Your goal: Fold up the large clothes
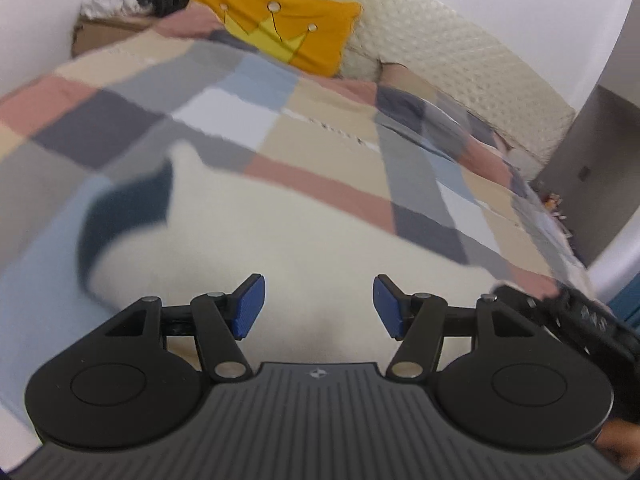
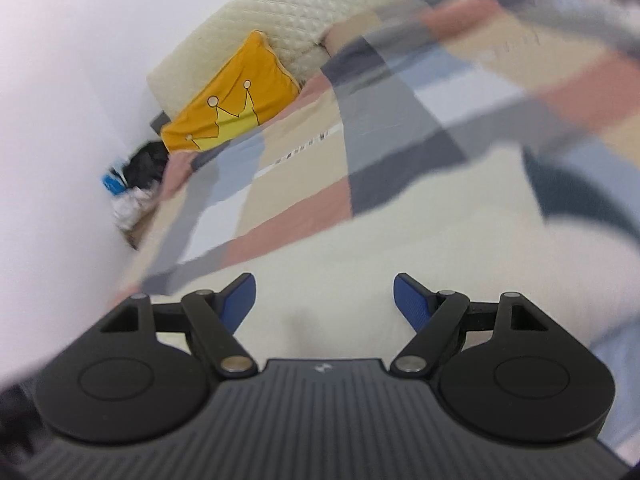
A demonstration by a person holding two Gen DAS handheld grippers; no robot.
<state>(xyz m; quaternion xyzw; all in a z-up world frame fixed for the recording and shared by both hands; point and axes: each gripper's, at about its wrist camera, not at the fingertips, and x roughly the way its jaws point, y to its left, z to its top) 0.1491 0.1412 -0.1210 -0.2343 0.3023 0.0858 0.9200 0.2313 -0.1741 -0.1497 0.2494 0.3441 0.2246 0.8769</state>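
Left wrist view: one cream garment [image 1: 280,232], one yellow pillow [image 1: 280,28], one bed [image 1: 340,140].

One cream garment [image 1: 280,232], one patchwork blanket [image 1: 320,128], one yellow crown pillow [image 1: 280,32], two claws [image 1: 319,304]

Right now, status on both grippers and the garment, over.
Left gripper open, empty. Right gripper open, empty. Cream garment with dark blue trim lying on the patchwork bedspread, not held. Nothing in the way.
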